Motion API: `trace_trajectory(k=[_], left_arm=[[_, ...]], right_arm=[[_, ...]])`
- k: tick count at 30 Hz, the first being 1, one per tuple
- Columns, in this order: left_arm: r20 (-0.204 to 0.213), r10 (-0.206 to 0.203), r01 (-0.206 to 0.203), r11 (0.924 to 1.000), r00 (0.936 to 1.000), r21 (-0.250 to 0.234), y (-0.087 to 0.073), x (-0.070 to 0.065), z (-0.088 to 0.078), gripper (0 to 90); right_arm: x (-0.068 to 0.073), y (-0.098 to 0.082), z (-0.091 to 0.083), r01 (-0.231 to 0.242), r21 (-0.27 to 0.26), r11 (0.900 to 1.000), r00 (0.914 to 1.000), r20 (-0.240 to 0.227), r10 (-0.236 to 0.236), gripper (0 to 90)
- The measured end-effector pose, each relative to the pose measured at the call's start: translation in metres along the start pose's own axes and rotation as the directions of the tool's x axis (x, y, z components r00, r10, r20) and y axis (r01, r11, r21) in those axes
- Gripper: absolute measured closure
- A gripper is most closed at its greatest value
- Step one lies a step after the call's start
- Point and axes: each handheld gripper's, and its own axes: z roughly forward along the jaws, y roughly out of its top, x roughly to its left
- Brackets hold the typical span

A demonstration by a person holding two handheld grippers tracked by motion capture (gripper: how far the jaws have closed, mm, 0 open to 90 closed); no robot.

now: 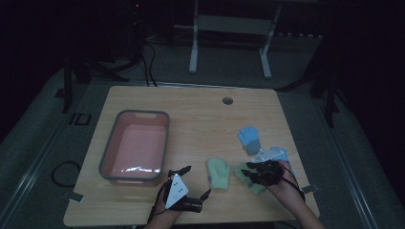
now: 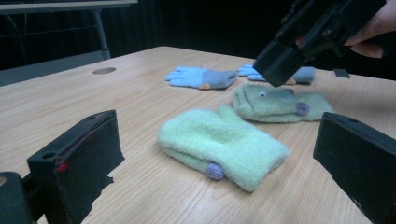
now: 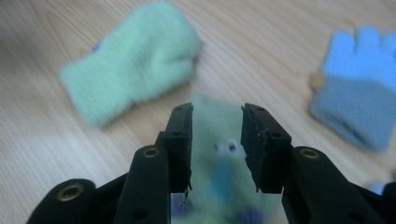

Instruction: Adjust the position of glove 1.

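- The person's left hand (image 1: 165, 210) comes in from the near table edge, holding the black two-jaw left gripper (image 1: 193, 182) low and level, its jaws spread wide apart with nothing between them.
- The right hand (image 1: 286, 183) holds the black right gripper (image 1: 249, 169) tilted downward, its jaws parted with a narrow gap.

A light wooden surface (image 1: 200, 119) with rounded corners carries everything, and a small round grommet hole (image 1: 228, 100) sits near its far edge. On its left part stands a pink bin (image 1: 135, 145) with a grey rim. Toward the near right lie two pale green mittens: a plain green mitten (image 1: 218, 173), and just to its right a green mitten with eyes (image 2: 280, 103). Beyond them lie a blue glove (image 1: 249, 139) and, near it, a second blue glove (image 2: 299, 74).
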Motion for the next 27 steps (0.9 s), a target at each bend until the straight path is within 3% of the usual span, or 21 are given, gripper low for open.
trace_trajectory(k=[7,10,16,20,24,27], left_arm=[[0.000,-0.002,0.002,1.0000,1.0000,0.000,0.000,0.000,0.000,1.3],[0.001,-0.004,0.004,1.0000,1.0000,0.004,0.000,0.000,0.000,1.3],[0.000,-0.002,0.002,1.0000,1.0000,0.001,0.000,0.000,0.000,1.3],[-0.001,-0.003,0.003,1.0000,1.0000,0.002,0.000,0.000,0.000,1.3],[-0.001,-0.003,0.003,1.0000,1.0000,0.004,0.000,0.000,0.000,1.3],[-0.002,-0.004,0.004,1.0000,1.0000,0.001,0.000,0.000,0.000,1.3]], right_arm=[[-0.004,-0.022,0.000,-0.065,0.006,0.998,0.9978,-0.016,0.065,62.9],[-0.003,-0.031,0.010,-0.061,0.041,0.997,0.9980,-0.015,0.062,62.5],[-0.001,-0.034,0.015,-0.050,0.035,0.998,0.9987,-0.004,0.050,63.5],[0.000,-0.036,0.016,-0.070,0.019,0.997,0.9976,-0.001,0.070,69.3],[0.007,-0.038,0.016,-0.086,-0.008,0.996,0.9949,0.052,0.087,83.4],[0.012,-0.035,0.014,-0.125,-0.015,0.992,0.9874,0.095,0.126,86.7]])
